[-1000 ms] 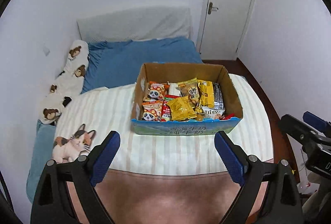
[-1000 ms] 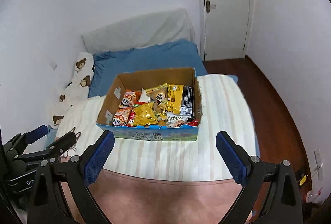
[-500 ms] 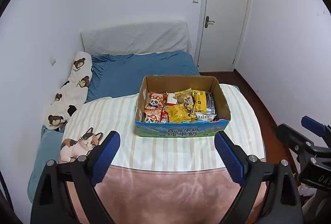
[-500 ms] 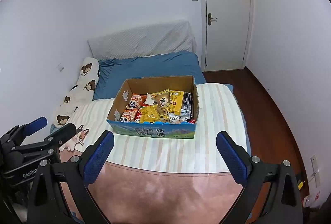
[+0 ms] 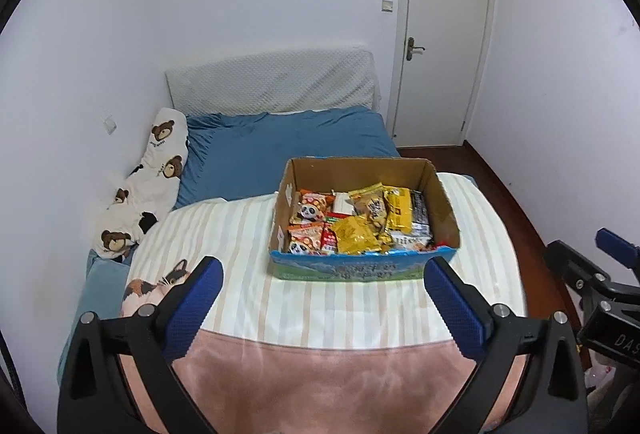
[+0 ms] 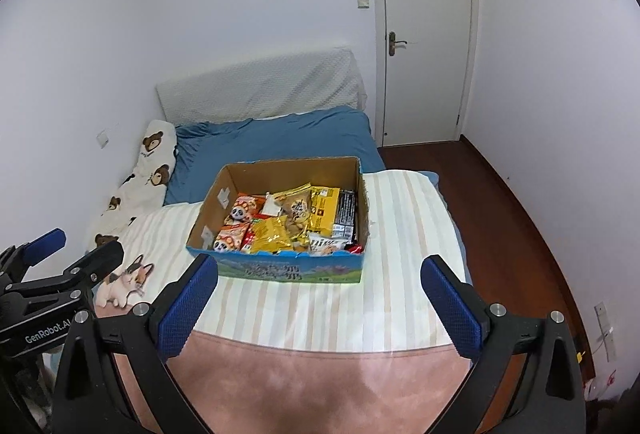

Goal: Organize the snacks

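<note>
An open cardboard box (image 5: 443, 199) with a blue printed front stands on a striped sheet on the bed; it also shows in the right wrist view (image 6: 228, 183). It holds several snack packets: yellow bags (image 5: 354, 234), orange panda packs (image 5: 310, 209), a dark bar pack (image 6: 346, 211). My left gripper (image 5: 322, 296) is open and empty, held back from the box above the bed's pink blanket. My right gripper (image 6: 320, 294) is open and empty too, at about the same distance from the box.
The bed has a blue sheet (image 5: 280, 149), a bear-print pillow (image 5: 160, 161) at the left wall and a cat print (image 6: 124, 284) on the cover. A white door (image 5: 440, 45) stands at the back right. Wood floor (image 6: 500, 201) runs along the right.
Both grippers have pulled back and risen from the box, so it looks smaller and more of the room shows. Both stay open and empty.
</note>
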### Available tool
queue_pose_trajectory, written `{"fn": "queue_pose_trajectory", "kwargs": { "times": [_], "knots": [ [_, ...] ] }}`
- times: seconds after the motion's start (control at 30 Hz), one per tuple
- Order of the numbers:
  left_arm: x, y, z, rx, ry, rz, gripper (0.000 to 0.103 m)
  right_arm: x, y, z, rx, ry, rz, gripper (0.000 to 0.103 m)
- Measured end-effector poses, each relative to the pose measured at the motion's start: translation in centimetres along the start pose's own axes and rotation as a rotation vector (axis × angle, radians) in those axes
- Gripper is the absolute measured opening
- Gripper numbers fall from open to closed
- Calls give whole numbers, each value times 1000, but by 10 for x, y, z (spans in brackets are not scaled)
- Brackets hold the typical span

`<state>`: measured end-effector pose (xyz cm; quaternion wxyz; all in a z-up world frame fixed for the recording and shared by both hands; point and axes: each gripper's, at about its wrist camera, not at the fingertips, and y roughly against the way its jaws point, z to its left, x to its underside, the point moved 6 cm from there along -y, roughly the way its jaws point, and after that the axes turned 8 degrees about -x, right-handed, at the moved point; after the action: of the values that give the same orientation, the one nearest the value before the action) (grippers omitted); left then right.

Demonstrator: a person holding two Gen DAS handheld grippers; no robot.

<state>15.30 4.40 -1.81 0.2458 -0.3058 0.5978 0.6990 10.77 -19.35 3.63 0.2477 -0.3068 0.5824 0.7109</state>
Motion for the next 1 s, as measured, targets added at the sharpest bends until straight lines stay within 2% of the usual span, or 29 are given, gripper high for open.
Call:
{"fn": "queue_pose_trajectory", "kwargs": {
  "times": [0.53, 1.0],
  "knots": [
    [-21, -54, -9, -40, -5, 20, 103, -20, -59, -17, 72, -22, 6, 103],
    [-16, -65, -8, -18, -19, 53, 103, -11, -78, -21, 75, -43, 47, 103]
  ]
}}
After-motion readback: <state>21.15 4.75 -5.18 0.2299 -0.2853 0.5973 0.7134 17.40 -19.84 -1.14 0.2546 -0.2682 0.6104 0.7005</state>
